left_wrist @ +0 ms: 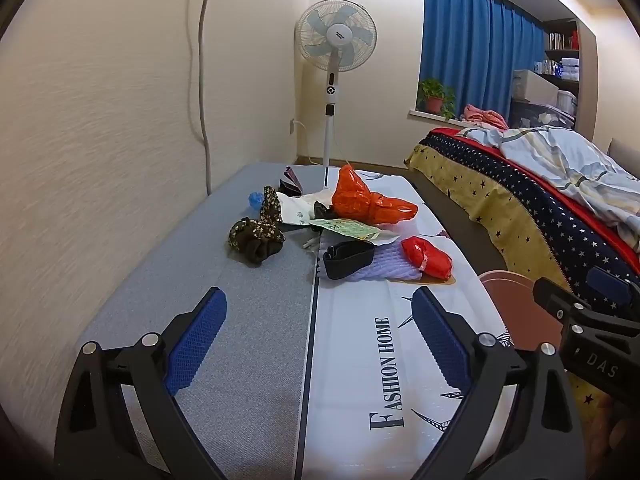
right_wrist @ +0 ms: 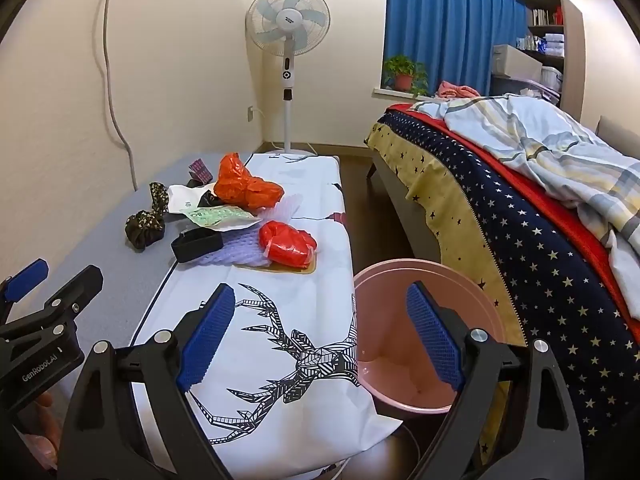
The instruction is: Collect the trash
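Both grippers hang spread wide and empty over the near end of a low table, nothing between their blue pads. The left gripper (left_wrist: 320,344) sits over the seam where the grey mat (left_wrist: 200,320) meets the white printed cloth (left_wrist: 360,360); the right gripper (right_wrist: 320,336) straddles the cloth's right edge and the pink bucket (right_wrist: 400,276), which stands on the floor between the table and the bed (right_wrist: 520,208). The trash lies in a loose cluster at the far half of the table. The orange plastic bag (left_wrist: 364,200) is farthest, its long axis running left to right with the tapered end pointing right. Nearer, a red plastic bundle (left_wrist: 426,258) lies just right of a pale foam net (left_wrist: 384,268), both stretched roughly left to right. A black band (left_wrist: 346,258) rests on the net's left end, and a green printed packet (left_wrist: 348,232) lies flat behind it, pointing right. A dark floral scrunchie (left_wrist: 256,236) sits apart on the grey mat to the left.
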